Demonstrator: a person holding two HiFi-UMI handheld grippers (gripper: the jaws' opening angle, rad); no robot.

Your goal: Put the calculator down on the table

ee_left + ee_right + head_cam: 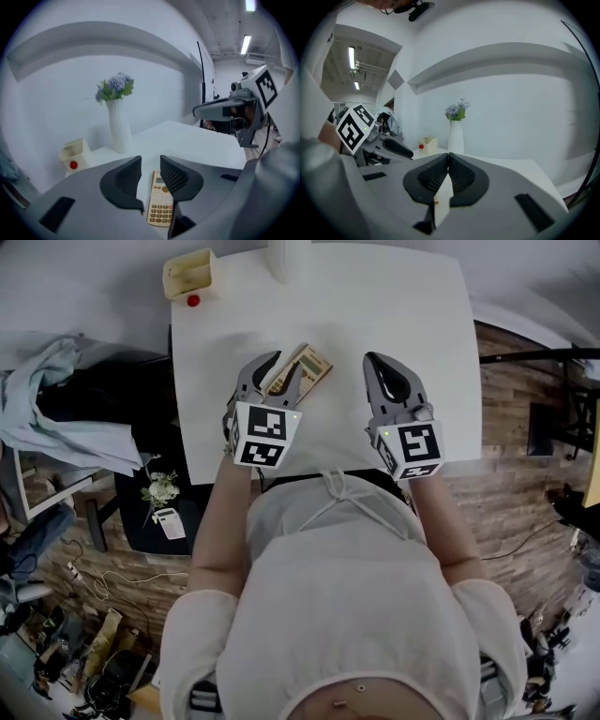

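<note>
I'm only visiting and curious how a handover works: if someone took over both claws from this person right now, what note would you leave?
Left claw: jaws apart, gripping nothing; the calculator shows through the gap, beyond them.
Right claw: jaws shut together, empty.
Things: the calculator lies flat on the white table, just ahead of the left claw, with neither claw holding it.
Done: the calculator is down on the table.
Left: probably only drawing both claws clear.

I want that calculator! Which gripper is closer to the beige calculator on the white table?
Left. The left gripper hovers just above the beige calculator; the right gripper is off to its right.
</note>
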